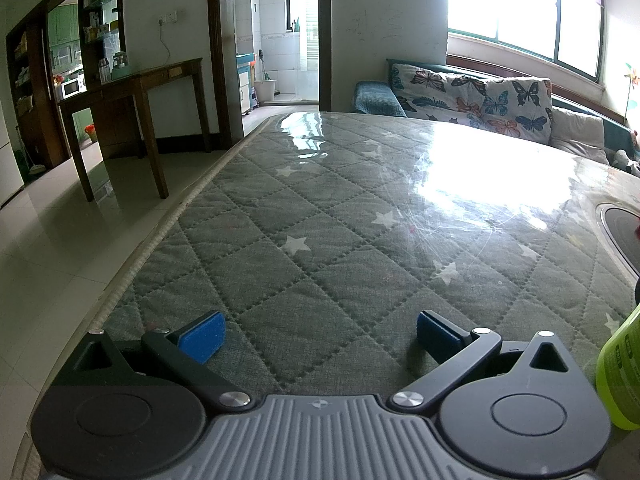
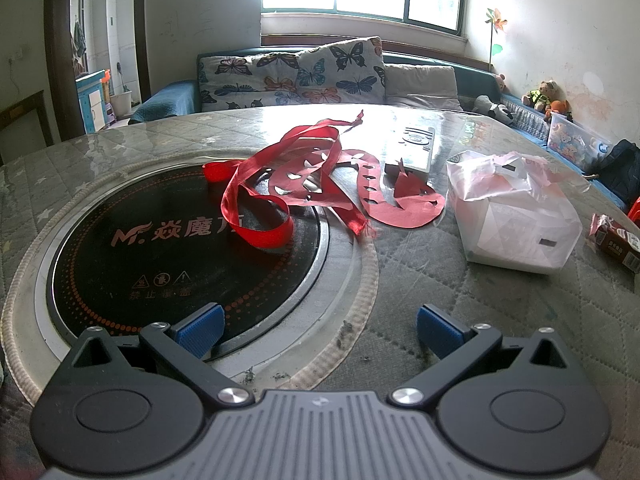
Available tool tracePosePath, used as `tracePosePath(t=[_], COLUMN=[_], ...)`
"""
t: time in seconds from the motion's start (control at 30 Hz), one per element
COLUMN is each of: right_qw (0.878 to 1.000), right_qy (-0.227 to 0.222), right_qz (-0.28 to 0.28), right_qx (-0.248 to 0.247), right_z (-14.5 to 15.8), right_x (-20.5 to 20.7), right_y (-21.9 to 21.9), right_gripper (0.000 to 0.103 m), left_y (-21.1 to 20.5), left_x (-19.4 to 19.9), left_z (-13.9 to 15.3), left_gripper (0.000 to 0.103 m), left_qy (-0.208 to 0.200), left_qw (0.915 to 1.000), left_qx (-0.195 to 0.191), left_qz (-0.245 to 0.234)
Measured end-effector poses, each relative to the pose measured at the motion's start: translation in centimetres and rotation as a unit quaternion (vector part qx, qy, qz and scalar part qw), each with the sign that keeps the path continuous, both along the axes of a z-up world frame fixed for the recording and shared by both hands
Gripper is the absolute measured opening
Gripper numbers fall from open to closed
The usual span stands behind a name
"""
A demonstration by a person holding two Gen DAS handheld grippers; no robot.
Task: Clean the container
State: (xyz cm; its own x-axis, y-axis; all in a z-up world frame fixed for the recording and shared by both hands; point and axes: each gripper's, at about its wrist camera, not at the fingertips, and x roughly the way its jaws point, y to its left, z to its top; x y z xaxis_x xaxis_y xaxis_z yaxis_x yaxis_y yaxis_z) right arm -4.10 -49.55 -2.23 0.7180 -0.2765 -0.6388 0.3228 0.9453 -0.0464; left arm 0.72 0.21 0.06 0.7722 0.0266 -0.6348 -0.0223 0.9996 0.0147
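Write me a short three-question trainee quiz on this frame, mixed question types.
1. True or false: the right tool is shut on the shiny red satin ribbon.
2. Multiple choice: what rests partly on the round black glass cooktop? A) the ribbon B) the white box wrapped in a thin plastic bag C) the silver remote control
3. Fill in: in the left wrist view, the left tool hovers over the grey quilted table cover printed with white ____.

Key: 1 false; 2 A; 3 stars.

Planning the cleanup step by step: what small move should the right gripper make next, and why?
Probably ease the open right gripper forward toward the red ribbon lying across the black cooktop; both grippers are empty, and the ribbon lies nearest ahead.
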Motion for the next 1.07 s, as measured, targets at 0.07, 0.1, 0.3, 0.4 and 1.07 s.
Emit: tracePosePath(t=[0.07, 0.1, 0.3, 0.4, 1.07], right_qw=[1.000, 1.000, 1.000, 1.000, 1.000], right_qy=[0.000, 0.000, 0.000, 0.000, 0.000], right_qz=[0.000, 0.000, 0.000, 0.000, 0.000], right_qx=[0.000, 0.000, 0.000, 0.000, 0.000], right_z=[0.00, 0.00, -0.01, -0.01, -0.01], right_x=[0.00, 0.00, 0.01, 0.01, 0.01], right_y=[0.00, 0.00, 0.00, 0.00, 0.01], right_gripper=[0.103, 0.103, 0.103, 0.103, 0.103], left_y=[0.00, 0.00, -0.07, -0.04, -0.25], left_x=[-0.01, -0.01, -0.01, -0.01, -0.03], left_z=[0.00, 0.00, 0.01, -0.03, 0.03], left_gripper=[0.103, 0.103, 0.103, 0.103, 0.103], left_qy=[0.000, 0.000, 0.000, 0.000, 0.000], left_qw=[1.0000, 1.0000, 1.0000, 1.0000, 1.0000], left_qx=[0.000, 0.000, 0.000, 0.000, 0.000], left_qz=[0.000, 0.000, 0.000, 0.000, 0.000])
